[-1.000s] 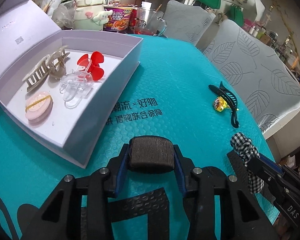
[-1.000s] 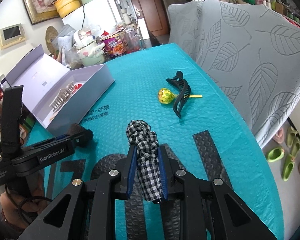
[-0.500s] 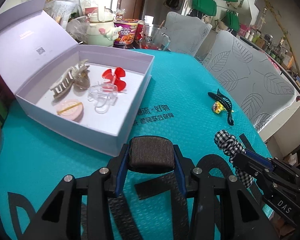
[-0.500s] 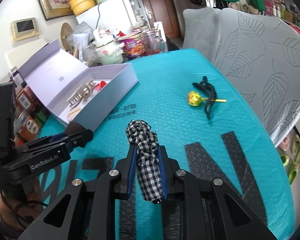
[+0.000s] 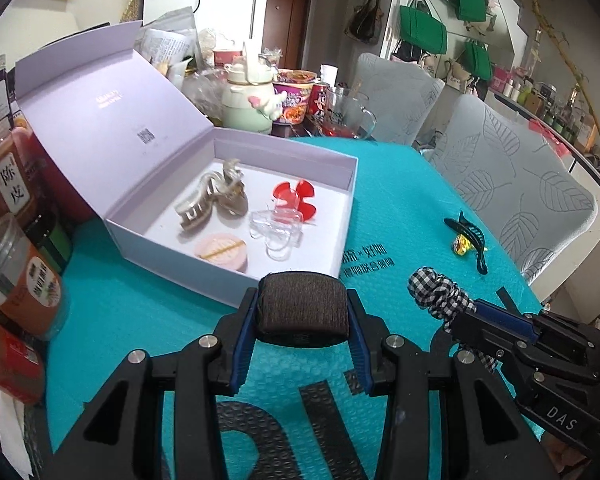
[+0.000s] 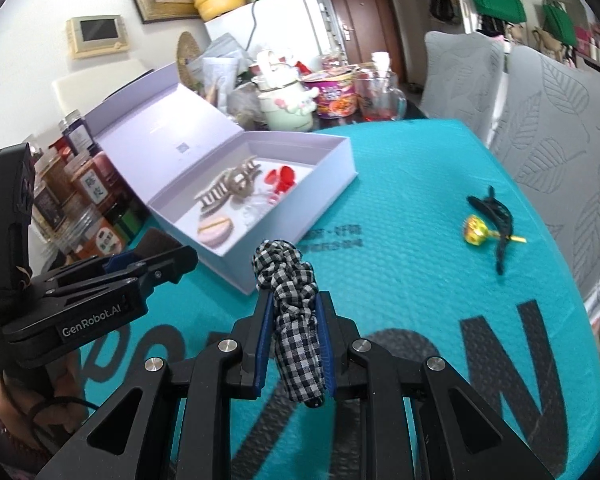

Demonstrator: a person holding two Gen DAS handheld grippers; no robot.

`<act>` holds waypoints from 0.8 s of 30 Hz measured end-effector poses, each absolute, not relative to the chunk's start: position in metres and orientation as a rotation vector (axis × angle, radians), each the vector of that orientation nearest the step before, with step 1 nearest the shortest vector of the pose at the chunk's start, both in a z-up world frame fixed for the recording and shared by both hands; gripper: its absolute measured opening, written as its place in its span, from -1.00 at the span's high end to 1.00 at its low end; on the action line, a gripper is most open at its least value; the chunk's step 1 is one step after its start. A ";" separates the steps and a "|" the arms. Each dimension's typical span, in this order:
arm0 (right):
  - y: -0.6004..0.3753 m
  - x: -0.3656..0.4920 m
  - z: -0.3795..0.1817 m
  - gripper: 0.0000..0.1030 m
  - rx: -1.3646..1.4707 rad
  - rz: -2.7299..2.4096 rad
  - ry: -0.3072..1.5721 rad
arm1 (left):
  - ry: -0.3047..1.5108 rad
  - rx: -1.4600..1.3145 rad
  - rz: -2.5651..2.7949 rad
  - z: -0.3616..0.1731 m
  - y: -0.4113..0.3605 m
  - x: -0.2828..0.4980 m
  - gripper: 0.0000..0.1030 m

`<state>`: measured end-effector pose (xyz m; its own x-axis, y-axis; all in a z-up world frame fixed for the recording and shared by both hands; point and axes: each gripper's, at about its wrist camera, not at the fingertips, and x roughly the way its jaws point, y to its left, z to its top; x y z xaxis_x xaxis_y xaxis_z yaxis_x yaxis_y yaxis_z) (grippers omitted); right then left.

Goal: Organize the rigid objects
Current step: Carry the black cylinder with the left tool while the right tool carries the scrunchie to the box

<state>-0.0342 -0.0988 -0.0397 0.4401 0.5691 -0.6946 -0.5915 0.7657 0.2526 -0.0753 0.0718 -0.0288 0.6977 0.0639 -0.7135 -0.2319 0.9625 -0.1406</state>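
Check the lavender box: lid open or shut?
Open. The lavender box has its lid tilted back, leaving the beige claw clip inside it exposed.

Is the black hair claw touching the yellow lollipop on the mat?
Touching. The right wrist view shows the black hair claw lying across the yellow lollipop stick, beside its wrapped head.

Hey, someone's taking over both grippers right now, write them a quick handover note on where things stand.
Left gripper: shut on a dark brown hair pad, near the box's front wall.
Right gripper: shut on a checkered scrunchie, above the mat.
Open lilac box already holds a beige claw clip, red clip, clear clip and pink round clip.
Left to do: drop both held items in, then fetch the black clip and lollipop lying on the teal mat.
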 end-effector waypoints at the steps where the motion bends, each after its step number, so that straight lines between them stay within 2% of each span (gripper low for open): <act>1: -0.095 -0.034 -0.037 0.58 -0.032 0.733 0.848 | 0.776 -0.227 0.171 -0.026 0.075 -0.075 0.20; 24: -0.026 0.021 0.025 0.58 -0.101 0.808 0.751 | 0.639 -0.188 0.196 0.031 0.134 -0.026 0.20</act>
